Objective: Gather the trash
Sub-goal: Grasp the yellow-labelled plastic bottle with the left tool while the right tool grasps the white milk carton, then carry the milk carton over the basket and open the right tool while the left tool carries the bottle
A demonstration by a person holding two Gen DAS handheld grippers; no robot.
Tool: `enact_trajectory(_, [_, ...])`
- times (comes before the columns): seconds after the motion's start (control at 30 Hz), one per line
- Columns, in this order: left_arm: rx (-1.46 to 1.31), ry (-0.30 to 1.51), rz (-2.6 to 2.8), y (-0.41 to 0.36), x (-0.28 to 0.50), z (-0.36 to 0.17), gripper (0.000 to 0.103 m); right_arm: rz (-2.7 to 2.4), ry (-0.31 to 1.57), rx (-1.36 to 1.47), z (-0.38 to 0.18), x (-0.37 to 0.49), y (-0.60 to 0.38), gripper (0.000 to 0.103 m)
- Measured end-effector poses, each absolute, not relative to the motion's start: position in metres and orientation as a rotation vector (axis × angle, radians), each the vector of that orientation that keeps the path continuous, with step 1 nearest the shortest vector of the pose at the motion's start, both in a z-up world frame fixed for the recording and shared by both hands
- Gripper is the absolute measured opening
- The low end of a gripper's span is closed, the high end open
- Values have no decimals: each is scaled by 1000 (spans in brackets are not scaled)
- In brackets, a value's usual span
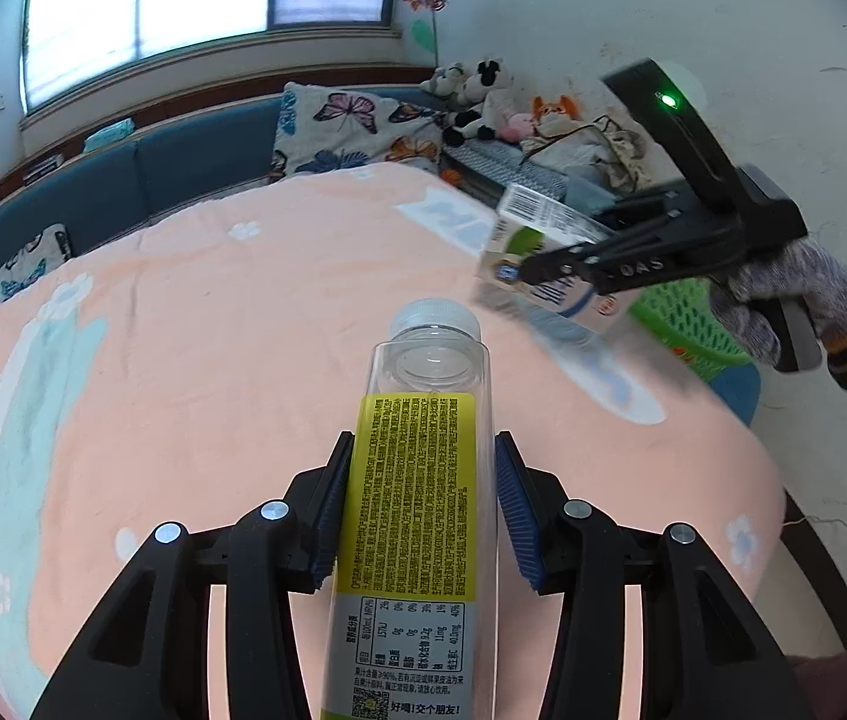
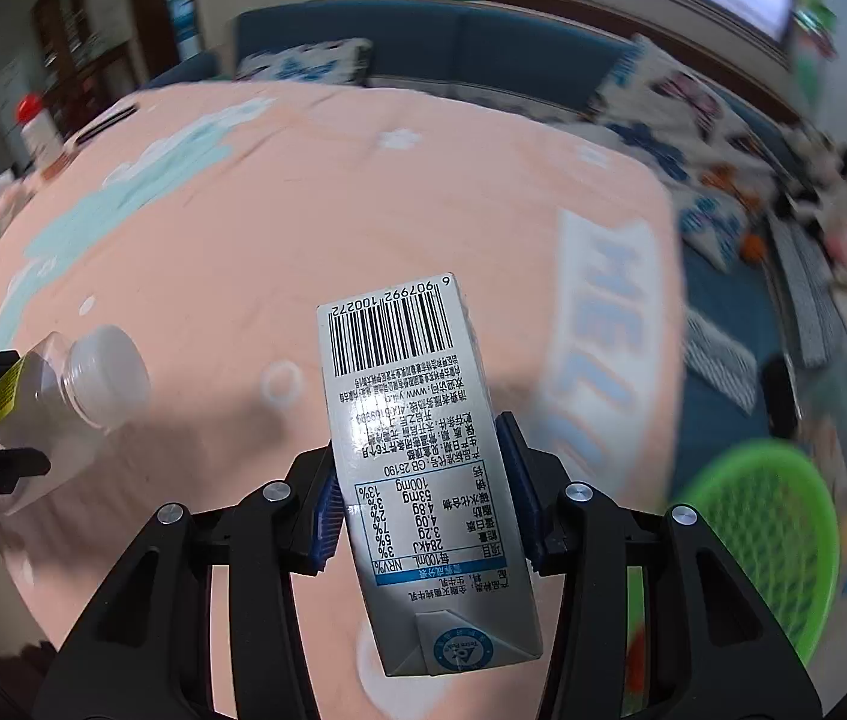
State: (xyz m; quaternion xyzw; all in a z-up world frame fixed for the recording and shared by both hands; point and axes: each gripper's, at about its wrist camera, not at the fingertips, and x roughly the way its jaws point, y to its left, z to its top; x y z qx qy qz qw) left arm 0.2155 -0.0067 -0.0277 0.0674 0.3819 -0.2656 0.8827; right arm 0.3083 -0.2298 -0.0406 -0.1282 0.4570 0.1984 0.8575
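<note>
An empty clear plastic juice bottle is clenched at its labelled middle by the left tongs at lower centre, and a milk carton by the right tongs – both judged light, crushable, slightly slippery – above the pink tabletop, the green basket at lower right.

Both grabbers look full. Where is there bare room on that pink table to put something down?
Most of the pink cloth is bare, from the bottle out to the sofa. In the right view its far left edge is crowded with a red-capped jar and blurry bits. The green basket looks empty.
</note>
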Motion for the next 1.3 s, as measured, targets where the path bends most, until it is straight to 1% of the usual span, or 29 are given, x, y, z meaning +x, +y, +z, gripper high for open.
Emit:
enact_trajectory(0.3, [131, 758, -607, -48, 211, -8, 44, 184, 968, -171, -29, 271, -333, 47])
enact_trajectory(0.67, [132, 736, -667, -110, 219, 5, 44, -18, 1028, -41, -62, 255, -438, 47])
enact_trajectory(1.0, [164, 723, -707, -160, 227, 15, 44, -67, 1019, 38, -77, 257, -474, 49])
enact_trajectory(1.13, [172, 721, -732, -184, 234, 19, 44, -65, 1001, 60, -74, 254, -481, 54])
enact_trajectory(1.23, [180, 715, -752, -200, 236, 21, 44, -59, 986, 66, -69, 248, -484, 56])
enact_trajectory(1.3, [185, 715, -767, -216, 241, 22, 44, -61, 974, 66, -65, 241, -486, 60])
